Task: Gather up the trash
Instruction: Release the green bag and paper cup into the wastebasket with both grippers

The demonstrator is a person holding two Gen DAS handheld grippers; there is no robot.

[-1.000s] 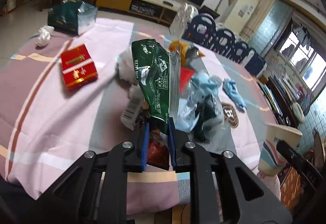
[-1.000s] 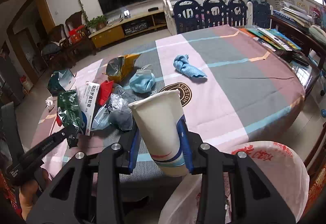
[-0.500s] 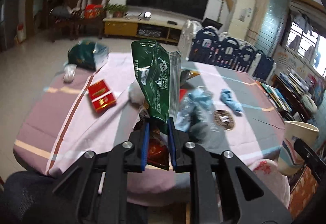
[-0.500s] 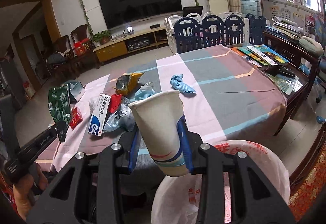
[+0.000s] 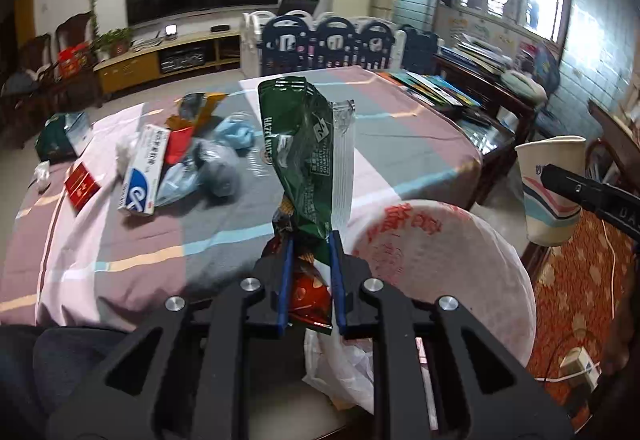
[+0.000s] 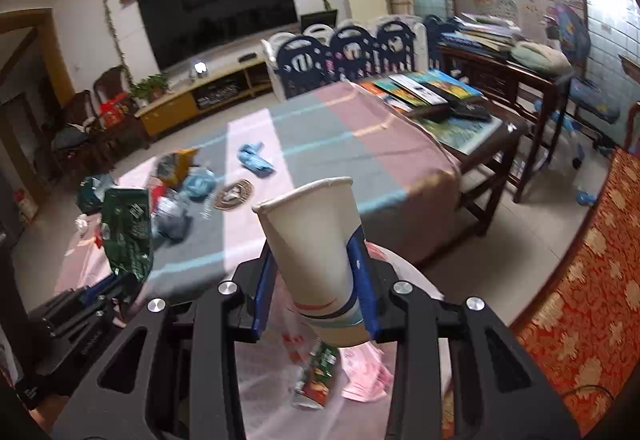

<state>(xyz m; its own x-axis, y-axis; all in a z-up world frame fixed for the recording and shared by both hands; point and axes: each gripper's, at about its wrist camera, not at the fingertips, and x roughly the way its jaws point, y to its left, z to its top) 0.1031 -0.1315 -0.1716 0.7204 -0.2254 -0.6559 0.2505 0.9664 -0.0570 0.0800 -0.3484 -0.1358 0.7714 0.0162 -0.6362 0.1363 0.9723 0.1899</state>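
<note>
My left gripper (image 5: 310,240) is shut on a green snack wrapper (image 5: 302,160), which stands upright at the rim of a white plastic trash bag (image 5: 440,264). The wrapper also shows in the right wrist view (image 6: 128,232). My right gripper (image 6: 314,240) is shut on a white paper cup (image 6: 312,232) and holds it over the open trash bag (image 6: 272,380), which has a wrapper and pink paper inside. The cup also shows in the left wrist view (image 5: 550,184), right of the bag.
The table (image 5: 400,144) has a striped cloth with a trash pile: a white and blue medicine box (image 5: 144,168), a red box (image 5: 80,186), blue masks (image 5: 236,132), a blue cloth (image 6: 254,158). Books lie on a side table (image 6: 460,116). A red rug (image 6: 580,300) is at right.
Both grippers have pulled back from the table and swung right toward the trash bag. The wrapper and the cup are still held; the bag now fills more of both views.
</note>
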